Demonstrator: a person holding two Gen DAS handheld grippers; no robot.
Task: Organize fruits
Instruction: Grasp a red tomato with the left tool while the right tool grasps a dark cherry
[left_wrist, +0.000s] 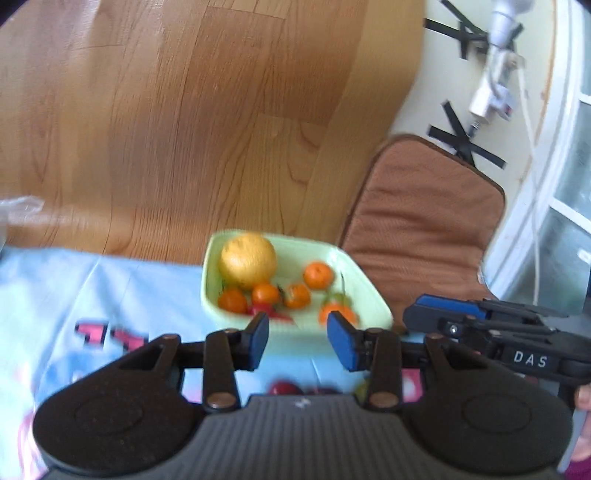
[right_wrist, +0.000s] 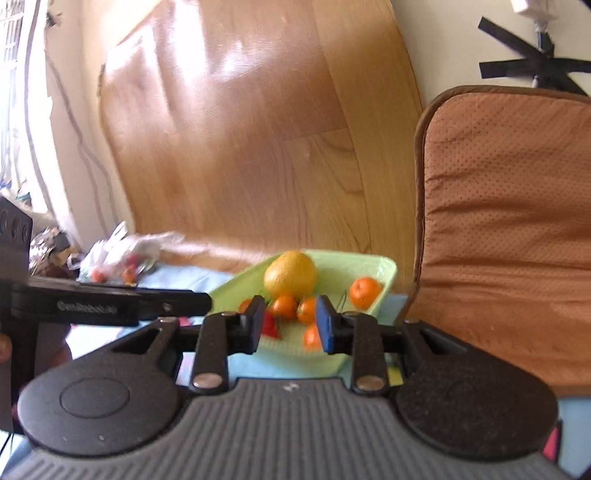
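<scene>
Fruits, left wrist view: 1 large yellow-orange citrus (left_wrist: 248, 260) lies at the far left of a pale green square dish (left_wrist: 369, 291). 5 small tangerines lie around it: 3 in a row just in front of it (left_wrist: 265, 294), 1 toward the far right (left_wrist: 318, 274), 1 with green leaves near the front right rim (left_wrist: 337, 312). A red piece (left_wrist: 266, 311) lies at the dish's near edge; too blurred to identify. The dish stands on a light blue printed cloth (left_wrist: 74, 295), beside a brown chair cushion (left_wrist: 421, 221). Wood floor (left_wrist: 184, 110) beyond. Left gripper (left_wrist: 298, 339): jaws parted by a modest gap, nothing between them, hanging in front of the dish. Dark red round fruit (left_wrist: 284, 388) below it, partly hidden by the gripper body. Right gripper (left_wrist: 424, 314) enters from the right.

Right wrist view: same dish (right_wrist: 369, 266), same large citrus (right_wrist: 290, 274), 1 tangerine apart at the right (right_wrist: 365, 292), the others clustered nearer. Right gripper (right_wrist: 290, 325): jaws slightly apart, empty, raised before the dish. Left gripper (right_wrist: 199, 301) reaches in from the left. Plastic bag (right_wrist: 122, 254) with small red items lies on the cloth's far left.
</scene>
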